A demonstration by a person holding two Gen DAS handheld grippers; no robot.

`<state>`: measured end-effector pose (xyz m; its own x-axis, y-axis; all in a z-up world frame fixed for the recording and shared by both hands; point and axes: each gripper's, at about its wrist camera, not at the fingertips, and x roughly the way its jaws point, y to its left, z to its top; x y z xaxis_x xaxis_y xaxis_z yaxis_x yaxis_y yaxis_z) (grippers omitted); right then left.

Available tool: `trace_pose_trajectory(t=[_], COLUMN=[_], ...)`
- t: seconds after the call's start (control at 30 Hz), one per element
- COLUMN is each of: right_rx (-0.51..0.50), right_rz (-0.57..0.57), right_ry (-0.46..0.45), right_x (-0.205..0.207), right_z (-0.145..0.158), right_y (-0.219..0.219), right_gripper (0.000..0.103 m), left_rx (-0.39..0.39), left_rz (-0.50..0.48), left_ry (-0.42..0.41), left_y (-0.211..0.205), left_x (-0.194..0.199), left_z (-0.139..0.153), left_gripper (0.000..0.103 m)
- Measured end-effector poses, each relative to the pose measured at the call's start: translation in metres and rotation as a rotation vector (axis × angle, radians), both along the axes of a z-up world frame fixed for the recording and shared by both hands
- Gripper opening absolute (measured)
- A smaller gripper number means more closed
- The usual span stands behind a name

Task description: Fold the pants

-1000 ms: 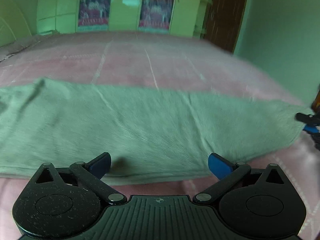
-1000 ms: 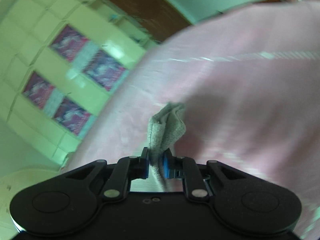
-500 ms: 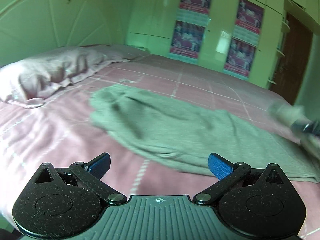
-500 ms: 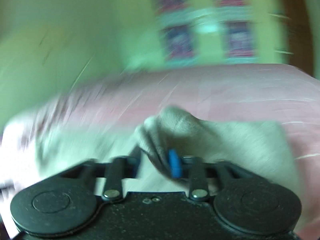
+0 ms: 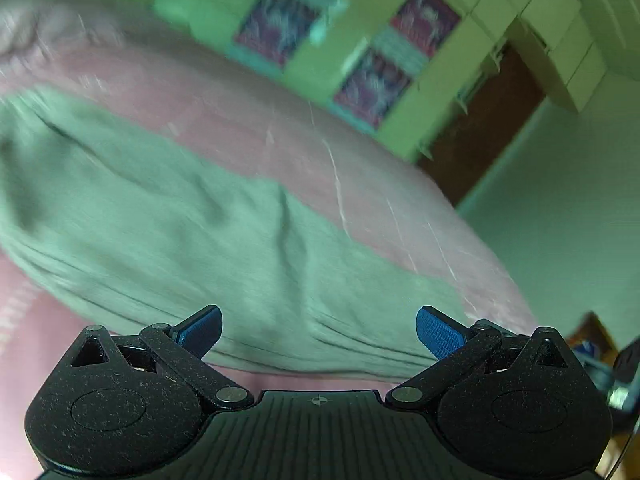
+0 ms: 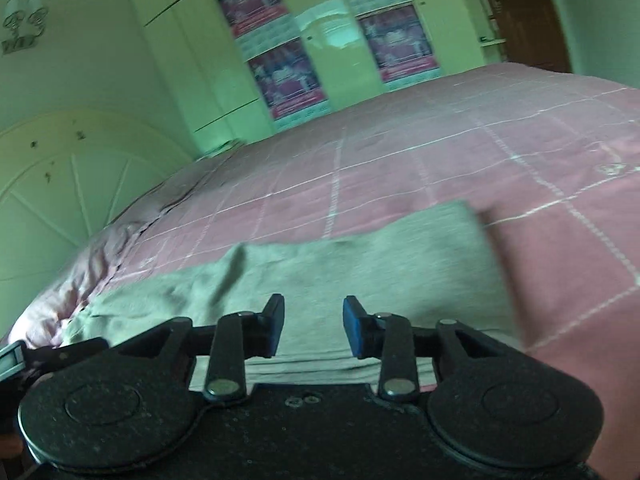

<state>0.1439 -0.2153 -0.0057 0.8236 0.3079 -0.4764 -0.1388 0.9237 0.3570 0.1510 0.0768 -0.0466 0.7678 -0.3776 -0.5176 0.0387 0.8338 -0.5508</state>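
Both hand-held grippers, left and right, unclenched above pants lengthwise left-to-right

Pants grey-green, plain, no visible print; bedspread dusty pink, gridded with thin white lines. Gripper bodies black and speckled, with blue pads on the left gripper and on the right gripper. Wardrobe pale yellow-green, carrying posters in magenta and purple, apparently with white text bands, though too blurred to be certain; door dark brown.
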Motion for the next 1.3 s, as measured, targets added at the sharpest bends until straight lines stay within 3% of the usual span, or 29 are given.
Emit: trace_pose_trajectory(t=[0.1,0.17,0.3,0.37,0.4,0.43,0.5,0.63,0.7,0.77,0.87,0.93,1.03,1.07,1.13,1.2,1.3], right_rx=[0.02,0.032,0.081,0.102,0.11,0.121,0.13,0.123,0.091,0.004,-0.01,-0.041,-0.069,-0.11,-0.146,-0.11,-0.134], right_rz=[-0.05,-0.07,-0.113,-0.136,-0.147,-0.153,-0.157,-0.13,-0.108,-0.098,-0.114,-0.136,-0.075,-0.048,-0.029,-0.051,-0.052], right_ry=[0.01,0.011,0.023,0.03,0.03,0.028,0.029,-0.016,0.006,0.155,0.099,0.007,-0.032,0.026,0.182,0.12,0.012], right_x=[-0.009,-0.014,-0.016,-0.015,-0.015,-0.014,-0.011,-0.013,-0.006,0.014,0.009,-0.001,0.003,0.014,0.037,0.035,0.045], right_z=[-0.007,-0.012,-0.025,-0.03,-0.032,-0.033,-0.034,-0.026,-0.033,-0.056,-0.042,-0.024,-0.018,-0.027,-0.051,-0.04,-0.017], right_y=[-0.025,-0.036,-0.055,-0.063,-0.067,-0.069,-0.072,-0.072,-0.068,-0.06,-0.059,-0.059,-0.049,-0.044,-0.04,-0.046,-0.041], right_gripper=[0.029,0.033,0.034,0.034,0.034,0.034,0.034,0.034,0.032,0.027,0.026,0.025,0.012,0.006,0.005,0.007,0.007], left_rx=[-0.114,-0.2,-0.424,-0.493,-0.49,-0.48,-0.437,-0.296,-0.254,-0.22,-0.303,-0.295,-0.19,-0.14,-0.042,-0.027,0.025], left_rz=[-0.035,-0.034,0.032,0.058,0.056,0.052,0.053,0.04,0.056,0.045,0.057,0.063,0.085,0.085,0.046,0.046,0.072], left_ry=[0.146,0.217,0.254,0.259,0.276,0.294,0.25,0.013,0.058,0.146,0.157,0.14,0.09,0.109,0.15,0.136,0.055], left_y=[-0.018,-0.022,-0.018,-0.018,-0.021,-0.024,-0.031,-0.046,-0.045,-0.041,-0.034,-0.035,-0.043,-0.045,-0.044,-0.039,-0.026], left_x=[0.035,0.05,0.067,0.072,0.076,0.078,0.075,0.044,0.041,0.051,0.057,0.058,0.059,0.064,0.073,0.073,0.069], left_z=[-0.022,-0.039,-0.065,-0.075,-0.079,-0.084,-0.084,-0.046,-0.051,-0.076,-0.082,-0.069,-0.051,-0.05,-0.049,-0.031,-0.007], left_gripper=[0.077,0.075,0.075,0.066,0.028,0.017,0.017,0.017,0.017,0.017,0.019,0.025,0.039,0.043,0.044,0.044,0.044])
